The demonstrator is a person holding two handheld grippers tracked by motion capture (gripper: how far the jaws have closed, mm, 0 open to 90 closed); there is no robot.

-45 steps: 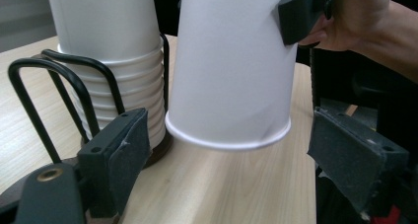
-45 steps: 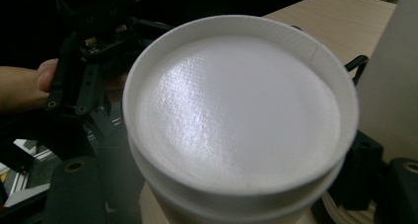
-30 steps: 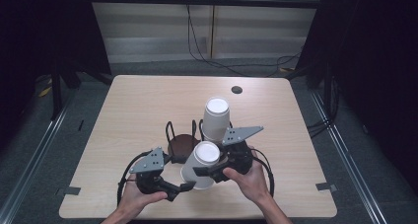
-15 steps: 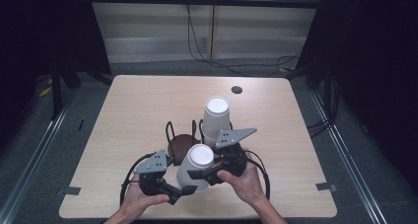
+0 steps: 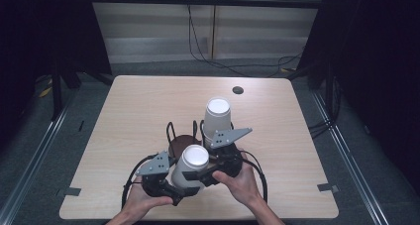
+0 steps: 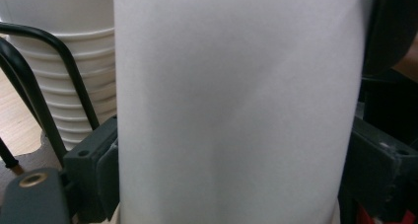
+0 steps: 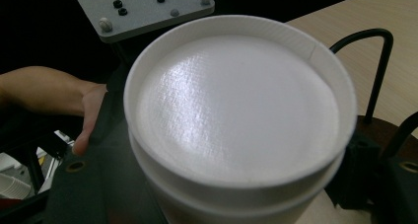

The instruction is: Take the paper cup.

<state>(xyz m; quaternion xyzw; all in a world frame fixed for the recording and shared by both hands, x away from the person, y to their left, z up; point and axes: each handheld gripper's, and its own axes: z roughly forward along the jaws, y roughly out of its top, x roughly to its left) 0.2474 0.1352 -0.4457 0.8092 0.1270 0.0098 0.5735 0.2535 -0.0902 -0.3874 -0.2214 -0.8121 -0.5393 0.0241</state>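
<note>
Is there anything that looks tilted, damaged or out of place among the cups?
Nothing looks damaged or spilled. The near paper cup sits bottom up between both claws, slightly leaning, apart from the cup stack standing upside down in the wire holder.

Bench [image 5: 138,111]: pale wood-grain top, rounded corners, on a grey floor [image 5: 49,136].
Grommet [image 5: 238,90]: small dark round disc near the 12 o'clock edge, slightly toward 1 o'clock.
Wire holder [image 5: 181,136]: black wire loops on a dark brown round base, just toward 6 o'clock of bench centre.
Cup stack [image 5: 217,117]: white, inverted, standing in the holder's 3 o'clock side.
Tape [image 5: 72,191]: grey tab at the 7 o'clock corner; a second at 5 o'clock.
</note>
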